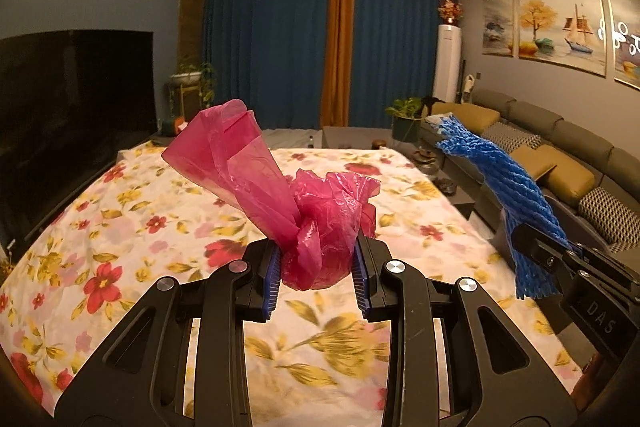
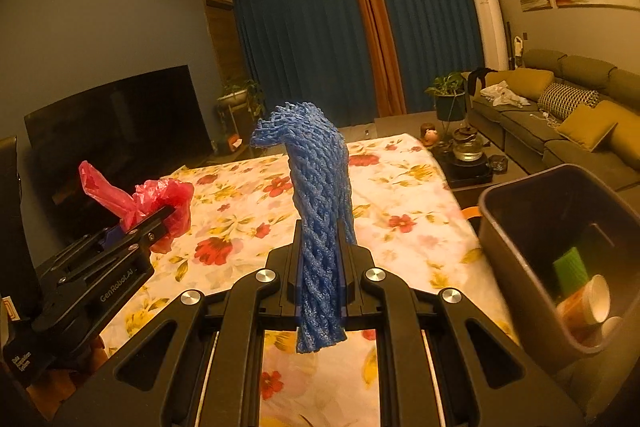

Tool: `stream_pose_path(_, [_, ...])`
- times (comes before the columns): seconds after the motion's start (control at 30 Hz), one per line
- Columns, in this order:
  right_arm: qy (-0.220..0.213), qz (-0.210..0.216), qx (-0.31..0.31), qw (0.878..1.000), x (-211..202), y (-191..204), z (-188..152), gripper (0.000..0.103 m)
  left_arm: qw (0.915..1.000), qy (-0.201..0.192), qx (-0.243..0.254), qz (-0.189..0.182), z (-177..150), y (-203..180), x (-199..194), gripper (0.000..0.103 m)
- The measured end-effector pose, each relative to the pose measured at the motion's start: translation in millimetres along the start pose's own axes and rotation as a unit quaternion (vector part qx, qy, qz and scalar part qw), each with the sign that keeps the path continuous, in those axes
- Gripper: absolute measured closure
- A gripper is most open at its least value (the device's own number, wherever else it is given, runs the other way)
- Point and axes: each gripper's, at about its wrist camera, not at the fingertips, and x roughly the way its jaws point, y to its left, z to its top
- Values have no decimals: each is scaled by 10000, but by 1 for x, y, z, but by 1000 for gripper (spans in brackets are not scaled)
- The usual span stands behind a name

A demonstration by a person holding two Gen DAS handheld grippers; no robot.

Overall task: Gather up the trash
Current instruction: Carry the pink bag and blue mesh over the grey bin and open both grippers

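My left gripper is shut on a crumpled red plastic bag and holds it above the floral tablecloth. My right gripper is shut on a blue foam net sleeve that stands up between its fingers. The sleeve also shows in the left wrist view, to the right of the bag. The bag and left gripper show in the right wrist view, to the left. A brown trash bin stands at the table's right edge, with paper cups and a green item inside.
A dark TV stands left of the table. A sofa with cushions runs along the right wall. A low tea table with a kettle and potted plants lie beyond the table, before blue curtains.
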Motion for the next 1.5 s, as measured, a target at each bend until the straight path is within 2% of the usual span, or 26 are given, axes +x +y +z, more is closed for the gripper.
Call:
stream_pose_path(0.63, [-302, -591, 200, 9976, -58, -68, 1, 90, 9963, -88, 509, -684, 2, -95, -10, 74])
stream_pose_path(1.13, [-516, -1377, 548, 9876, -91, -145, 1, 90, 9842, -154, 876, -1534, 3, -196, 4, 74])
stream_pose_path(1.5, [-575, -1693, 602, 9820, -86, -168, 3, 90, 9758, -227, 927, -1969, 5, -239, 21, 73])
